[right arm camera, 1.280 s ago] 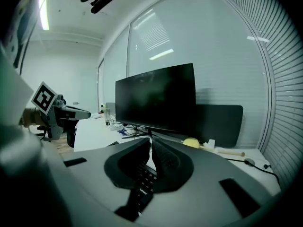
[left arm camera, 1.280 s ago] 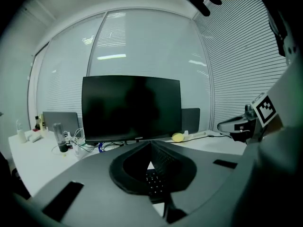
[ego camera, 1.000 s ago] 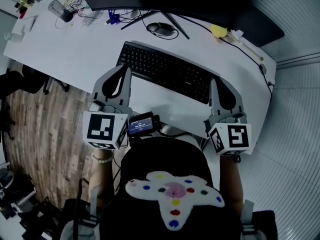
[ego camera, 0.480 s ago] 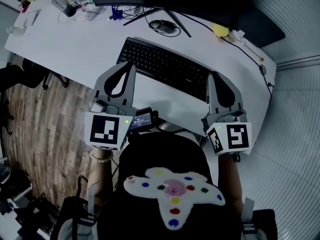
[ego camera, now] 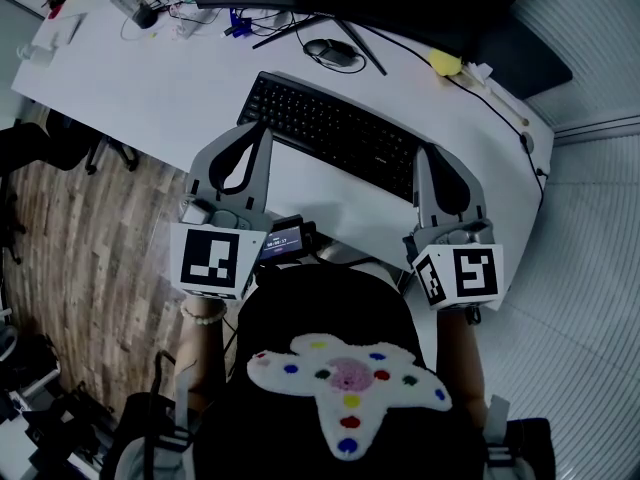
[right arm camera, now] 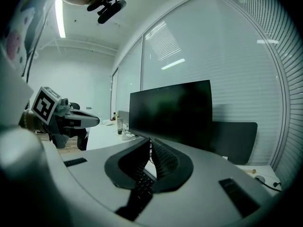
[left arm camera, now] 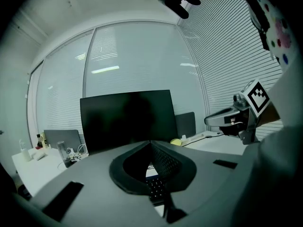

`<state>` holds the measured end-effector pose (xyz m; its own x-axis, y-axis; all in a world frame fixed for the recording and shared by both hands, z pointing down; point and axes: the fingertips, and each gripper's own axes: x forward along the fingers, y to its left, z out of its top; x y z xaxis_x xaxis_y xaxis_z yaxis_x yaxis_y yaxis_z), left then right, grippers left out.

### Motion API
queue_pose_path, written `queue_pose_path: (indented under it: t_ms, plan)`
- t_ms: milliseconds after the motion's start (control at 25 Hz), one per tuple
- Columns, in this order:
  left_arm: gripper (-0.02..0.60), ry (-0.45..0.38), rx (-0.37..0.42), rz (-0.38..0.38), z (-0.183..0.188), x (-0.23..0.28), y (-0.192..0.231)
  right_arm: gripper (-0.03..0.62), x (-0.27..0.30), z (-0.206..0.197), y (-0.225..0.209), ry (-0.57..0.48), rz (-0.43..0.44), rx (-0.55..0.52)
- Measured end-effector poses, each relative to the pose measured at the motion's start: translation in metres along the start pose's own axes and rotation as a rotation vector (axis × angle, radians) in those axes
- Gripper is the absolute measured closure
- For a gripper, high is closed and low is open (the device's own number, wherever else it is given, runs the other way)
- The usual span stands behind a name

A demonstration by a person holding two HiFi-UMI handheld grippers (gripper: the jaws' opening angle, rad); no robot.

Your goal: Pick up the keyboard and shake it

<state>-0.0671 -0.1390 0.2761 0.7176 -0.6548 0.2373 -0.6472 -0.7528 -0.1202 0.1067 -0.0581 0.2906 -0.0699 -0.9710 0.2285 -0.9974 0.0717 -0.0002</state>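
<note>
Head view: black keyboard [ego camera: 335,133] flat on white bench [ego camera: 150,88], upper centre. Left tool [ego camera: 262,128] clenched, empty, tip at keyboard's near-left edge; right tool [ego camera: 425,151] clenched, empty, tip by its right end. Both point up-frame. Key legends unreadable.

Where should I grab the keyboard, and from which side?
I'd take the keyboard by its short ends, left gripper on one, right gripper on the other, from the near long edge. It is long and flat, slanted on the desk, and each end lies by a gripper.
</note>
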Motion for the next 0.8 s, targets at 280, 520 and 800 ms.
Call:
queue_pose_path:
  t_ms: [280, 520, 800]
  plan:
    - [0.565, 0.005, -0.005, 0.025, -0.009, 0.003, 0.01, 0.553, 0.017, -0.004, 0.006, 0.016, 0.018, -0.018]
    - [0.565, 0.004, 0.007, 0.03, -0.004, -0.007, 0.005, 0.554, 0.005, -0.001, 0.009, 0.02, 0.014, -0.025]
    - [0.565, 0.009, 0.008, 0.033, -0.008, -0.005, 0.009, 0.553, 0.01, -0.007, 0.01, 0.033, 0.015, -0.011]
